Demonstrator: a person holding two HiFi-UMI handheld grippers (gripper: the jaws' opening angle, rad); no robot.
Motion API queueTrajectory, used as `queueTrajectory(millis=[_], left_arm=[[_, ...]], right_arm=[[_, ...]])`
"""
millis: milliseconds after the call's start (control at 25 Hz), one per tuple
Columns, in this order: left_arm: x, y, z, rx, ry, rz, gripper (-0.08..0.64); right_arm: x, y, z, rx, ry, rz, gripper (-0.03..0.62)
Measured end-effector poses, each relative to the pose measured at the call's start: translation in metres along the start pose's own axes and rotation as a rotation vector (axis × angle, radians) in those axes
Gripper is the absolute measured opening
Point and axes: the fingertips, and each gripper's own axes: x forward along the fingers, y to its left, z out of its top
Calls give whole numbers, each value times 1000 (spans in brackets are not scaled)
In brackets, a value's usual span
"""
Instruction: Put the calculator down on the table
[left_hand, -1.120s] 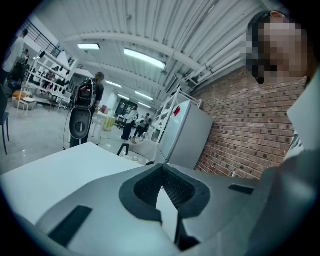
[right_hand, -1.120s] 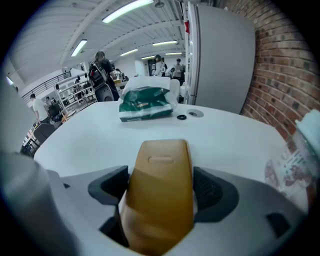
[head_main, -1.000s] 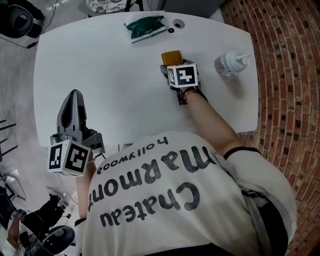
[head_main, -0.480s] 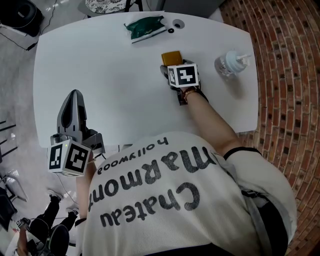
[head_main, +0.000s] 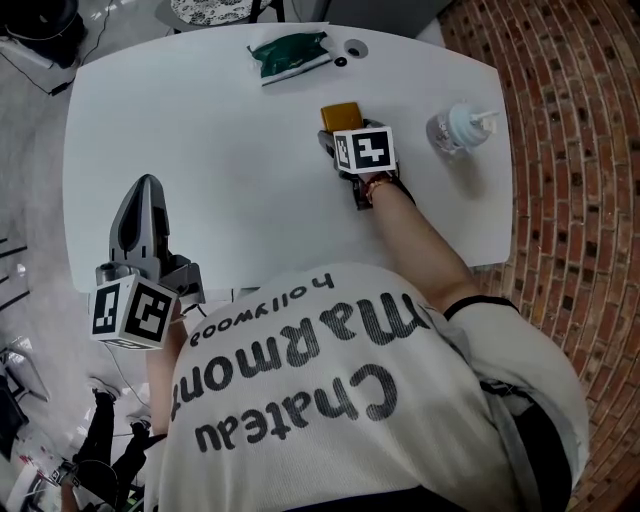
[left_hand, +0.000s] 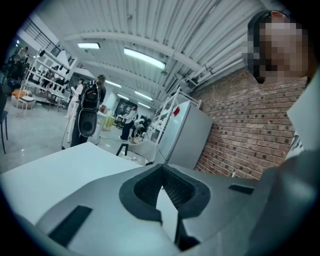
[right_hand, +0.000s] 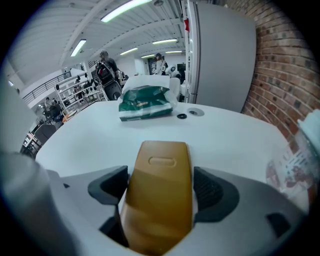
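Brick wall (left_hand: 235, 125), grey floor (head_main: 35, 180) — ceiling strip lights (left_hand: 145, 57), shelving (left_hand: 37, 80), white table (head_main: 200, 130).

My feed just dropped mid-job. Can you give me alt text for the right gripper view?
The right tongs hold a mustard-yellow calculator by its sides, plain face showing, above a white table. Farther off on the table lies a green packet, and a brick wall stands at the right.

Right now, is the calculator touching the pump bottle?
Apart. The head view shows a stretch of bare white table between the calculator and the pump bottle, which stands off to its right.
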Motion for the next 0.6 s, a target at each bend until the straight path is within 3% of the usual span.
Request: queueTrajectory(millis=[600], left_arm=[[-16,-2,7,16,-21,-6,0]], right_arm=[[-1,3,1,5,-15,18,437]])
